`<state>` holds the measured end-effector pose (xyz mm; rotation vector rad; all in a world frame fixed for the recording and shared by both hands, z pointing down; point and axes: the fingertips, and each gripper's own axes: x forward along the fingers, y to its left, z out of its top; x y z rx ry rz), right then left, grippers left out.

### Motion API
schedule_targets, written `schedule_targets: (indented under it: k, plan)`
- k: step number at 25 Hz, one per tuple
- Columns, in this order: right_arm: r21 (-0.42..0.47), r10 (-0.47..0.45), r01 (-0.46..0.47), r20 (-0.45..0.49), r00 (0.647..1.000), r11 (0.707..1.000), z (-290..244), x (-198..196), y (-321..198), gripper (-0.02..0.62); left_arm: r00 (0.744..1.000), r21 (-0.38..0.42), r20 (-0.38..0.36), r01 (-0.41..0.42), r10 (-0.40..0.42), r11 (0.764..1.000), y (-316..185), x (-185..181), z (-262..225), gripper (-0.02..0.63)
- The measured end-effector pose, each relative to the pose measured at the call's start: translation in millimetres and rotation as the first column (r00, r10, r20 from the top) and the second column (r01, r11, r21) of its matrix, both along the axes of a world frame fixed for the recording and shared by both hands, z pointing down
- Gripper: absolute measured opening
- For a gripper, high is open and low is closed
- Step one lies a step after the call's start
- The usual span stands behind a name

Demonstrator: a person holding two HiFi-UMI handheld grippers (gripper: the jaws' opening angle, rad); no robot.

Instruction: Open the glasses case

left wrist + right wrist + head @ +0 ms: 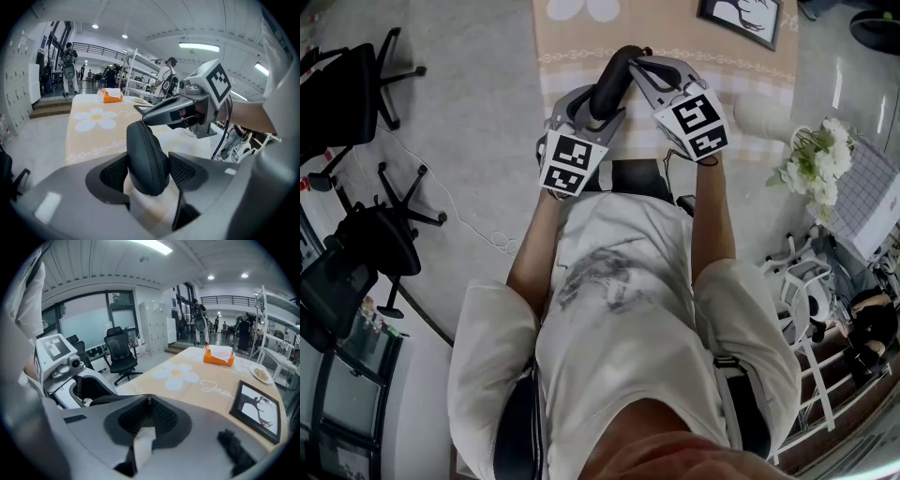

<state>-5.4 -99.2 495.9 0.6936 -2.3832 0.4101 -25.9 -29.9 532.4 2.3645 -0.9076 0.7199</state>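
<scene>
Looking down through the head view, I am holding the black glasses case (pixel 610 82) in the air over the near edge of the beige-clothed table (pixel 572 37). The left gripper (pixel 598 101) is at 11 o'clock from my chest, the right gripper (pixel 636 58) at 12 o'clock, and a framed picture (pixel 741 19) is lying at 1 o'clock.

In the left gripper view, the jaws are standing wide and pressing both sides of the zippered case, which is rising toward 12 o'clock. The right gripper's tips are meeting its top end at the zipper.

In the right gripper view, the jaws are pinching nearly together on a small zipper tab (pixel 148 399). The case's dark edge is running off toward 9 o'clock, and an orange tissue box (pixel 219 355) is sitting at 1 o'clock.
</scene>
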Motion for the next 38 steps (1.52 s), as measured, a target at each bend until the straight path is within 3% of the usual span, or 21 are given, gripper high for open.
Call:
schedule_targets:
  k: [20,38]
  plan:
    - [-0.090,0.099,-0.096,0.030,0.995,0.991,8.8,12.7,-9.4,0.034,1.000,0.021,0.001,-0.013,0.013,1.000,5.1,0.5,1.3,0.281]
    - [-0.231,0.216,-0.186,0.109,0.970,0.955,14.4,19.4,-19.9,0.034,1.000,0.043,-0.004,-0.011,0.011,0.999,5.0,-0.6,1.8,0.279]
